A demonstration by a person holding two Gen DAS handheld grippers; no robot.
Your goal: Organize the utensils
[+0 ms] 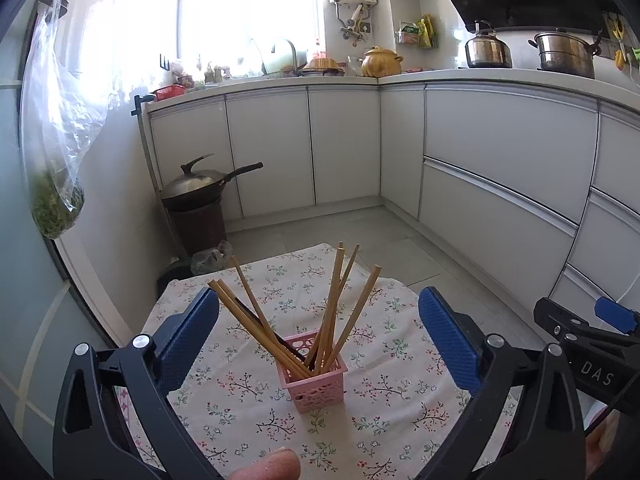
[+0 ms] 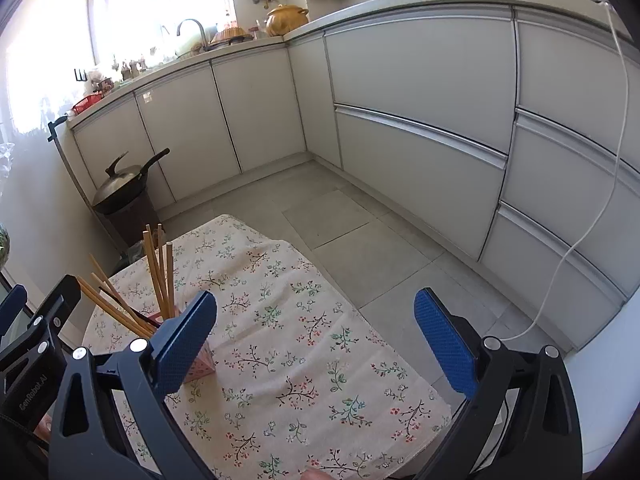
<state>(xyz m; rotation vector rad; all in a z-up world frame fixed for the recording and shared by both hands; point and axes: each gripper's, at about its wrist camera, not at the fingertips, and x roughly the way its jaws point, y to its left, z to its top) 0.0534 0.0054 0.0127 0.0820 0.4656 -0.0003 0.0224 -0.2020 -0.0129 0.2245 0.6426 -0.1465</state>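
Note:
A small pink slotted basket [image 1: 316, 380] stands upright on the floral tablecloth [image 1: 248, 396]. Several wooden chopsticks [image 1: 334, 312] and one dark one lean out of it in a fan. My left gripper [image 1: 319, 344] is open, its blue pads to either side of the basket and nearer the camera, holding nothing. In the right wrist view the same basket [image 2: 200, 364] is half hidden behind the left blue pad, with the chopsticks [image 2: 160, 276] rising above it. My right gripper [image 2: 316, 344] is open over bare tablecloth [image 2: 300, 344], to the right of the basket.
A wok [image 1: 200, 186] sits on a dark stand by the wall. A plastic bag of greens [image 1: 56, 152] hangs at the left. White cabinets [image 1: 500, 168] run along the back and right. A white cable [image 2: 580, 220] hangs down the cabinets. A fingertip [image 1: 268, 464] shows at the bottom edge.

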